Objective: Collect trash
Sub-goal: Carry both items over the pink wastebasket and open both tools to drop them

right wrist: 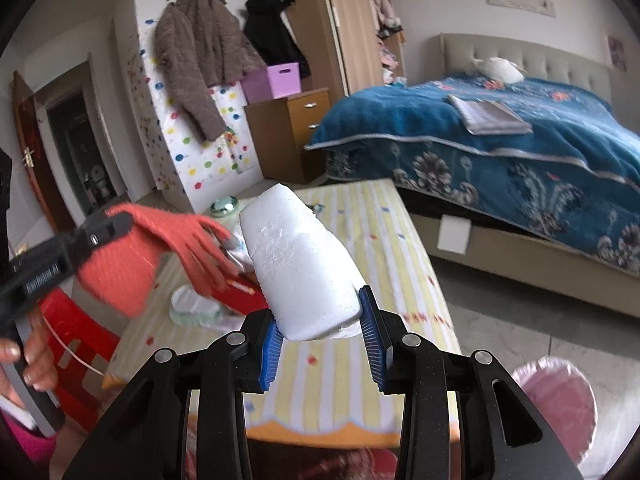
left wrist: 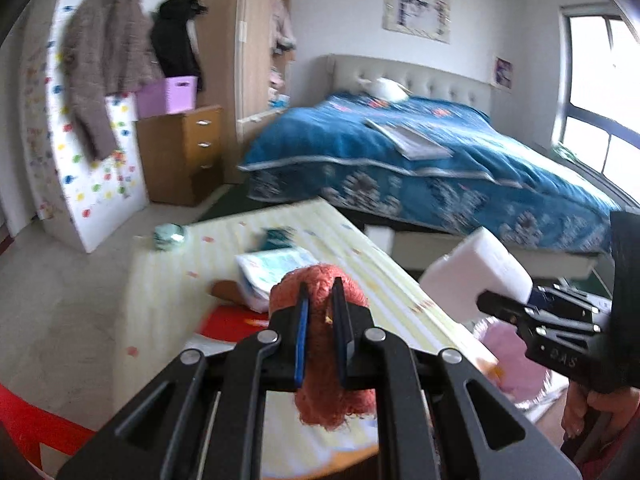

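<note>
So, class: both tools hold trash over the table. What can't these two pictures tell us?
- Pink bin: right wrist view shows only part; the picture edge and the right tool cut it off, so its contents stay hidden.
- Items on the striped table: left wrist view, blurred, partly behind the orange glove in the left tool.
- White foam block: its underside is hidden.

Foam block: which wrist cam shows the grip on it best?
Right wrist. The white foam block fills the centre there, both blue pads of the right gripper pressing on its near end. The left wrist view catches the block only at the right edge, sideways, its held end hidden behind the gripper.
</note>
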{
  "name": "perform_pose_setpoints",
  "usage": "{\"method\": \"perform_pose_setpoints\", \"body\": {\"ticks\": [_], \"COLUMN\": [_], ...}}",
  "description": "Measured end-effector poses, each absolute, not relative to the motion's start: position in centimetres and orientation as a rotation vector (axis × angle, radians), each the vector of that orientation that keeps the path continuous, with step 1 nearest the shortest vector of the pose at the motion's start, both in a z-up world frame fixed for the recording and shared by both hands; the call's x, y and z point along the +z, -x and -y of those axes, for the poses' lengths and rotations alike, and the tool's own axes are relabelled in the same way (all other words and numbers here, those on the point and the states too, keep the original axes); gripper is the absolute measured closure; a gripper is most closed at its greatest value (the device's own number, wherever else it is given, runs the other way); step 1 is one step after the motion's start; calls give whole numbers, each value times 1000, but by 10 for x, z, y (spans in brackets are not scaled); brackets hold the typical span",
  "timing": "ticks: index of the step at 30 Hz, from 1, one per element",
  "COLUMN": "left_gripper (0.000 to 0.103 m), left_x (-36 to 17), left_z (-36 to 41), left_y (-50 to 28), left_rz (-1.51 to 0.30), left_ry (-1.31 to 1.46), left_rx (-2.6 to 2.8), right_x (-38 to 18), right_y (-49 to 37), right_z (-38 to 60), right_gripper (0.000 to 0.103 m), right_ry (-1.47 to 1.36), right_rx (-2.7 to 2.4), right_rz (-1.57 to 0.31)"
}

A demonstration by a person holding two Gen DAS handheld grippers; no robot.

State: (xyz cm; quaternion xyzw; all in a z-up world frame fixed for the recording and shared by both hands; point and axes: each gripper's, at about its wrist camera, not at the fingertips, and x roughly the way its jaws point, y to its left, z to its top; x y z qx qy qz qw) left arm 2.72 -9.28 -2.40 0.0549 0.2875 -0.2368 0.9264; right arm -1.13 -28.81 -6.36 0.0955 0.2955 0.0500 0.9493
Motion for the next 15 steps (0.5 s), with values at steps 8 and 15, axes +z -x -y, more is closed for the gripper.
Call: {"method": "perform_pose_setpoints", "body": {"ticks": [8, 15], "left_gripper": [94, 94], "left_x": [-47, -69], "left_z": [183, 276], "left_y": [7, 27], "left_rz": [-593, -608], "left_ry": [-189, -252], "left_rx": [-692, -866], "right_x": [-72, -93], "right_y": [65, 116], "right_z": [343, 414], "right_gripper": [66, 66], "right_ry": [-242, -329], "right_rx": [-53, -240], "right_rz": [-597, -608]}}
